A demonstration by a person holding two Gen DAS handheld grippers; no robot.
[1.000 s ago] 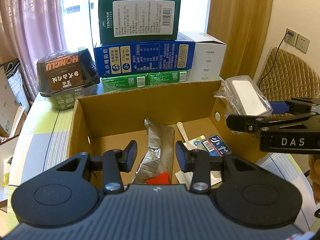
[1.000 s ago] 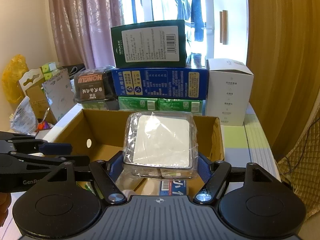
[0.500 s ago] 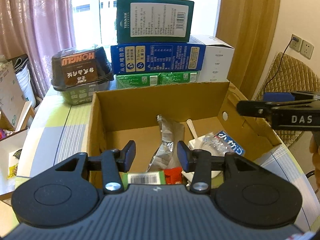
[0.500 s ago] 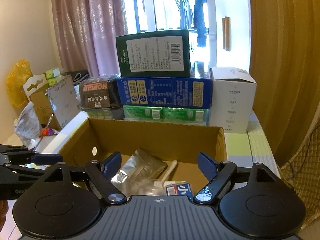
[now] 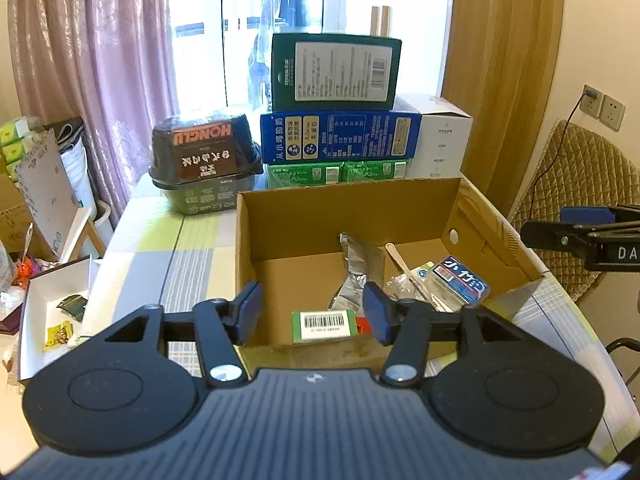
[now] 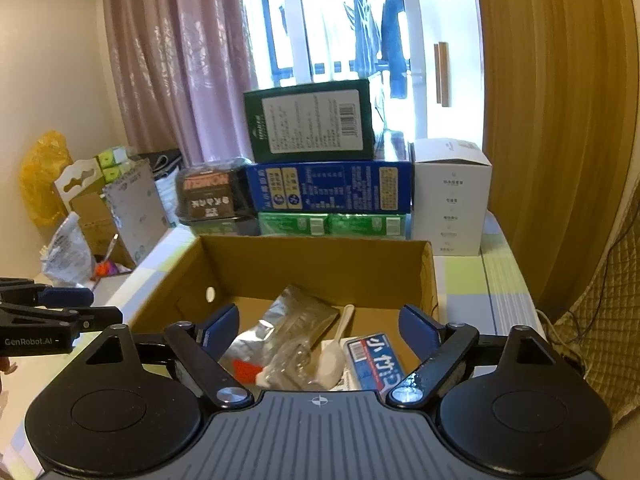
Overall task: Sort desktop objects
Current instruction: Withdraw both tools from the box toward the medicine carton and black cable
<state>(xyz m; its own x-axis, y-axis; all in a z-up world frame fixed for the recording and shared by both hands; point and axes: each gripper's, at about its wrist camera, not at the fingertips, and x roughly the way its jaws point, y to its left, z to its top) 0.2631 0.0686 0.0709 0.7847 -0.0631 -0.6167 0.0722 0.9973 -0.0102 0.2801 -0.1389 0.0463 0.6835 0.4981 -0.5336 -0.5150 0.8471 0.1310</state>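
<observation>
Cardboard box [image 5: 348,216] sits open on the tabletop [image 5: 160,248] ahead of you; inside lie a foil pouch [image 6: 280,320], a white spoon [image 6: 336,356], a blue-labelled packet [image 6: 374,364] and a green barcoded box [image 5: 324,322]. Your left hand-held gripper [image 5: 312,314] and right hand-held gripper [image 6: 318,328] both hover at its near edge, jaws spread, empty.

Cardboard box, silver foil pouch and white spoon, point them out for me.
cardboard box [image 5: 348,208], left wrist view, inner back wall.
silver foil pouch [image 6: 296,316], right wrist view, middle.
white spoon [image 6: 330,364], right wrist view, bowl.
</observation>
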